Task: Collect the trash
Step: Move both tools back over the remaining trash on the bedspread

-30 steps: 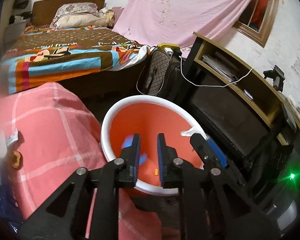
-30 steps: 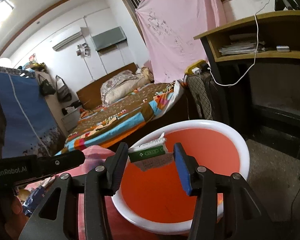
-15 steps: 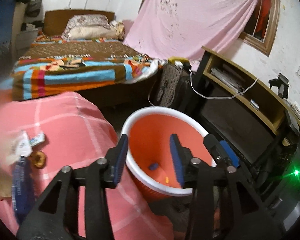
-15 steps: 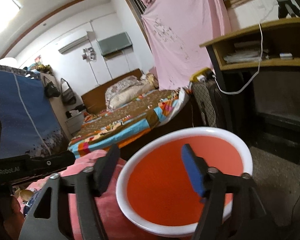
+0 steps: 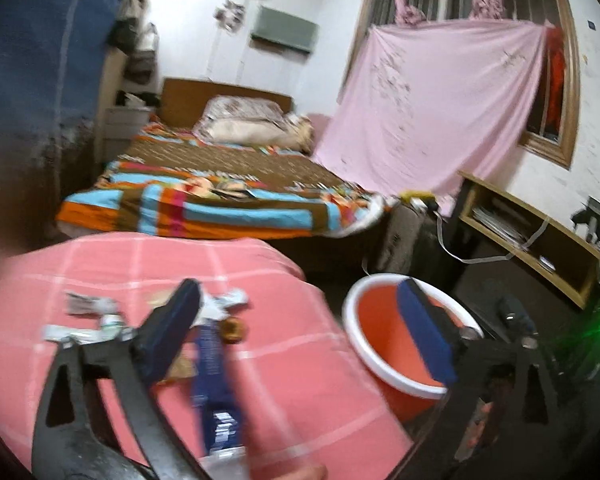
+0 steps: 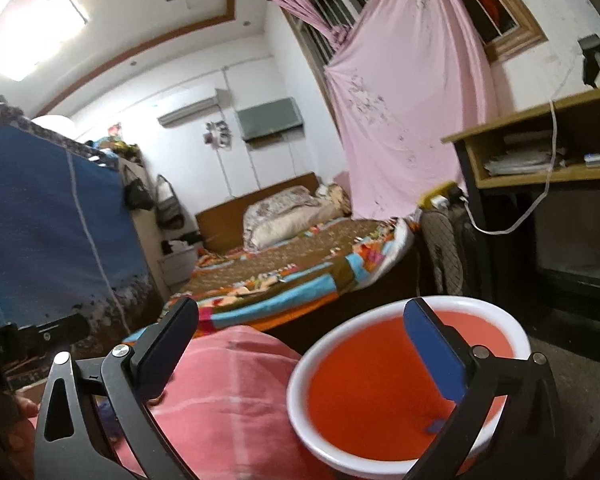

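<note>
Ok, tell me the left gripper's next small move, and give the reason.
Probably lower the left gripper onto the dark blue wrapper on the pink checked cloth. Its jaws have just opened wide with nothing between them, and the trash sits beside the orange bin.

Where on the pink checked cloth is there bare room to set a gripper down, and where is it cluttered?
Bare: the pink checked cloth between the dark blue wrapper and the orange white-rimmed bucket, plus its far strip toward the bed. Crowded: crumpled silver wrappers and brown scrap, left of centre.
</note>
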`<state>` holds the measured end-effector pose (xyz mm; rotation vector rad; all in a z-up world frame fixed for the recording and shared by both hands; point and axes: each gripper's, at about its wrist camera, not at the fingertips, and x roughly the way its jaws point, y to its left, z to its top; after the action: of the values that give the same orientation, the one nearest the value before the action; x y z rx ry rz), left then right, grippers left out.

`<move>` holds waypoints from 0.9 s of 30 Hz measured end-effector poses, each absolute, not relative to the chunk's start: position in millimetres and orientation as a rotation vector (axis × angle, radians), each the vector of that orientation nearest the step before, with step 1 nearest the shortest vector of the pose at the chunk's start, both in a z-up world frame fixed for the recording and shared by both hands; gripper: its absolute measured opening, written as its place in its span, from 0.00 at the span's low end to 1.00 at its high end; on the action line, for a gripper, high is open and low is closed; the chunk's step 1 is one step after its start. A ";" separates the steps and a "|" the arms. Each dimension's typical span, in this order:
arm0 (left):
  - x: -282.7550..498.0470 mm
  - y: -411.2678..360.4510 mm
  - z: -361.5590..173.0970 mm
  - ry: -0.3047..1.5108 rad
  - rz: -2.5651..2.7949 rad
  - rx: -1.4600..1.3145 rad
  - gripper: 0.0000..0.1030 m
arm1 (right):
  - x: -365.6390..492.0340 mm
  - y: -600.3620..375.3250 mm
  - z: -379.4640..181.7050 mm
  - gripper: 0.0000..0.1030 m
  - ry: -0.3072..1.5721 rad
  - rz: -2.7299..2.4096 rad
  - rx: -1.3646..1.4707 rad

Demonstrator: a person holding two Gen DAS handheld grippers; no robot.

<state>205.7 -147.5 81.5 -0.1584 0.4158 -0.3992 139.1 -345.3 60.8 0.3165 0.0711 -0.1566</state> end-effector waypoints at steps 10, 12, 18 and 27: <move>170.5 -72.9 74.0 0.279 -0.200 -0.182 0.89 | 128.6 -296.0 77.2 1.00 -0.038 -0.041 0.228; 164.0 -63.4 72.3 0.263 -0.165 -0.172 0.89 | 126.1 -285.6 80.8 1.00 -0.061 -0.019 0.210; 150.4 -33.5 67.6 0.224 -0.070 -0.143 0.89 | 124.3 -254.3 85.8 1.00 -0.094 0.040 0.140; 139.6 -6.3 65.5 0.158 0.000 -0.086 0.89 | 136.3 -208.8 83.6 1.00 -0.044 0.154 0.024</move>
<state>139.6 -6.3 65.5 -0.0855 0.1577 0.0000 136.3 -208.8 83.6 0.0237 -0.0440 0.1535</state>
